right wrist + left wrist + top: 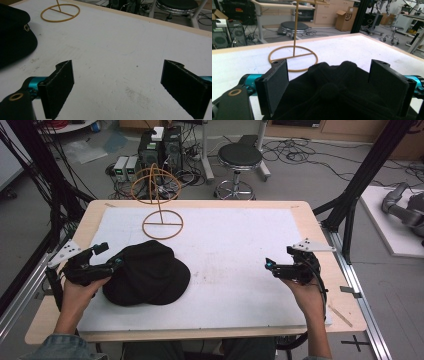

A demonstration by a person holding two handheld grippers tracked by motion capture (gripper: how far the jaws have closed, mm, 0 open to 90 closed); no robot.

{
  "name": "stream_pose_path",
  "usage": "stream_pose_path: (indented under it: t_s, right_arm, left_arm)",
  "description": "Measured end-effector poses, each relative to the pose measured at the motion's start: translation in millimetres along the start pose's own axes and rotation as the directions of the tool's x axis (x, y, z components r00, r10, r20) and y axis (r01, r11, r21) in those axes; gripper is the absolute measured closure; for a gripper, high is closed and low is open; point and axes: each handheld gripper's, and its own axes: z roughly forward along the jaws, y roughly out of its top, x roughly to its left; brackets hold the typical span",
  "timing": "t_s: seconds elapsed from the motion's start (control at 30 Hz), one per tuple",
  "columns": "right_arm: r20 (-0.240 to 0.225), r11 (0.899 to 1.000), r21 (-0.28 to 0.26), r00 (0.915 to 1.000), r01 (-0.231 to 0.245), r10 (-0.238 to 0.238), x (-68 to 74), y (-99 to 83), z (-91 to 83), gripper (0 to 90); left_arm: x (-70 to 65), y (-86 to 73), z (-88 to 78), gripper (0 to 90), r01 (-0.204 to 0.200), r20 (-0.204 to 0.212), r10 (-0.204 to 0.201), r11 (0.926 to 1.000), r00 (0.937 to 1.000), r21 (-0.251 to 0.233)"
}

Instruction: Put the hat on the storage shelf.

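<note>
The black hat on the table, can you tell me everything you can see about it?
The black hat is soft, dark cloth with a rounded crown, a button on top and a brim showing a small metal emblem in the right gripper view. It lies crown up on the white mat, near the table's left side, in front of the wooden stand. The left tongs are open with one jaw either side of its crown.

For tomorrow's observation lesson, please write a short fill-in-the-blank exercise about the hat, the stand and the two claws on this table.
1. The black hat lies on the white mat at the ____ claw.
2. The jaws of the right claw stand ____, with nothing between them.
3. The wire hat stand has a flat base shaped like a ____.
4. The colour of the stand is ____.

Missing words: left; open; ring; yellow-brown
</note>
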Motion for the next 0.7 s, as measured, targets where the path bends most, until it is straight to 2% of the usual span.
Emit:
stream_pose_path:
  t_s: [0.43, 0.7]
  right_arm:
    - [-0.007, 1.0, 0.001, 0.9999, 0.015, -0.015, 1.0, 0.2, 2.4, 11.2]
    - [0.0, 1.0, -0.005, 1.0, -0.002, 0.002, -0.6, 0.5, -0.6, 11.2]
  left_arm:
    - [-0.7, -16.4, 14.4, 18.7, 0.014, 0.022, -0.015, 0.9982, 0.9997, 0.059]
    - [2.2, -21.1, 16.7, 23.0, 0.036, 0.025, -0.038, 0.9962, 0.9989, 0.079]
